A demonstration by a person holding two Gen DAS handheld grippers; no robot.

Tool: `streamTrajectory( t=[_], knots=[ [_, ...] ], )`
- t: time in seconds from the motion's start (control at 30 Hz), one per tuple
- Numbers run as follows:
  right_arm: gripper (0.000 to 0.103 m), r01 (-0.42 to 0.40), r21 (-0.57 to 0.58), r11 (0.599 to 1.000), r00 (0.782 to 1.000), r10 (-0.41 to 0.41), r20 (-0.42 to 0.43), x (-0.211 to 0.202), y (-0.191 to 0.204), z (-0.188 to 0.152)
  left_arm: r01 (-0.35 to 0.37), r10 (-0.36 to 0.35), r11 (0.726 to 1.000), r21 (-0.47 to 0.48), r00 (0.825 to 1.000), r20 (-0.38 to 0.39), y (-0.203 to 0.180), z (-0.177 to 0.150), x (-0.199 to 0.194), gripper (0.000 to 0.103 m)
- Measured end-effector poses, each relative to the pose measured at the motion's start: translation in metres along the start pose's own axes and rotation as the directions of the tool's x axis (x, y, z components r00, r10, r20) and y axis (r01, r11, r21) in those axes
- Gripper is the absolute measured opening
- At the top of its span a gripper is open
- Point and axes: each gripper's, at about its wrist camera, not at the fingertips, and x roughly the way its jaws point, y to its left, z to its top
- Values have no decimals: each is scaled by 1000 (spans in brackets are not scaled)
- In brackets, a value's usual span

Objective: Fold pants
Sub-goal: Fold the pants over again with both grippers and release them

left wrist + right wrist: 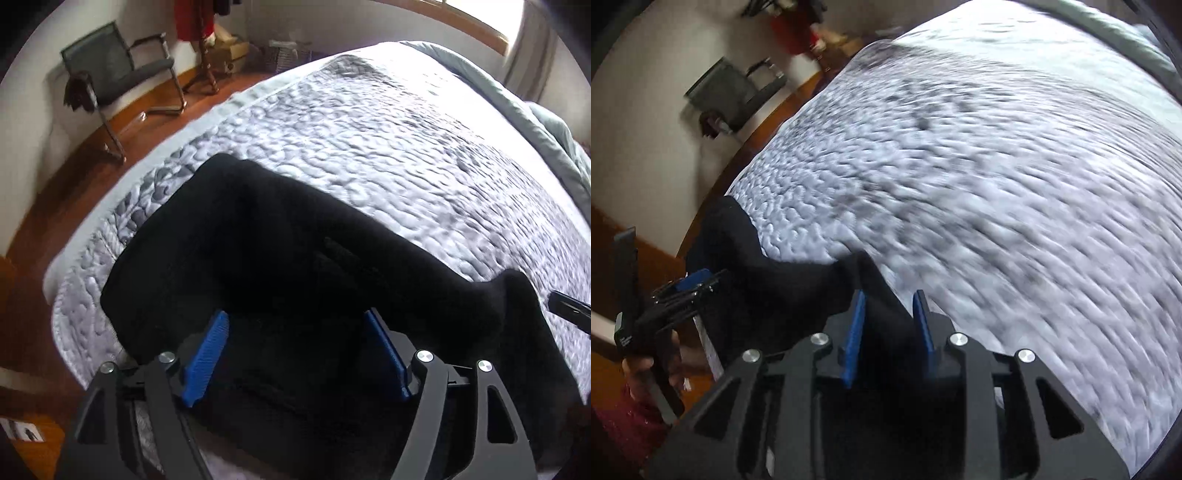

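Blue pads [207, 354] of the left gripper [299, 354], nearest the lens, are seen standing wide apart over black cloth; nothing is pinched between them, so this gripper is entered as open.

Right gripper [888, 332]: pads set closer together, with a raised ridge of the same black cloth between them. Whether the pads press on that ridge cannot be told from the blurred right wrist view.

Pants [266, 258]: black, laid on the near corner of the bed, close to its edge. In the left wrist view they are shown as a broad, fairly compact dark shape running from the upper left down to the lower right, with one narrower part trailing toward the right gripper. Layers and folds cannot be counted, the cloth being too dark.

Quilt [388, 147]: pale grey, stitched in a pebbled pattern, bare beyond the pants.

Progress, as judged: the pants appear gathered and partly doubled over, but are not yet a neat flat stack. Squaring the edges and at least one further fold are judged to remain.

Chair [122, 74]: against the far wall, not involved.
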Motion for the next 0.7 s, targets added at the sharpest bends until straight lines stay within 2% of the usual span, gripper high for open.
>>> streamTrajectory(
  t=[0.17, 0.3, 0.33, 0.37, 0.4, 0.47, 0.57, 0.63, 0.7],
  knots=[
    [28, 145, 70, 987, 989, -145, -6, -49, -25, -68, 146, -143, 982, 116, 989, -40, -54, -25, -17, 75],
    [28, 245, 154, 957, 970, -243, -29, -66, -44, -117, 198, -179, 952, 235, 979, -98, -104, -49, -12, 75],
    [28, 243, 187, 952, 970, -238, -49, -63, -52, -126, 207, -184, 946, 250, 976, -113, -111, -53, -9, 75],
    [24, 235, 210, 949, 972, -227, -62, -60, -60, -133, 193, -165, 942, 276, 979, -123, -119, -59, -2, 76],
    [21, 234, 232, 944, 972, -223, -73, -54, -67, -140, 148, -117, 940, 308, 986, -116, -125, -63, 7, 77],
    [14, 249, 257, 934, 968, -231, -97, -42, -79, -147, 116, -92, 934, 337, 992, -88, -129, -67, 14, 84],
    [14, 207, 294, 933, 978, -192, -78, -45, -86, -151, 109, -85, 933, 342, 993, -84, -128, -66, 12, 85],
    [21, 182, 310, 933, 983, -176, -47, -61, -87, -154, 106, -78, 936, 335, 992, -98, -128, -64, 8, 84],
    [33, 195, 325, 926, 979, -203, -8, -90, -91, -167, 102, -69, 942, 321, 991, -112, -124, -63, 4, 83]
  ],
)
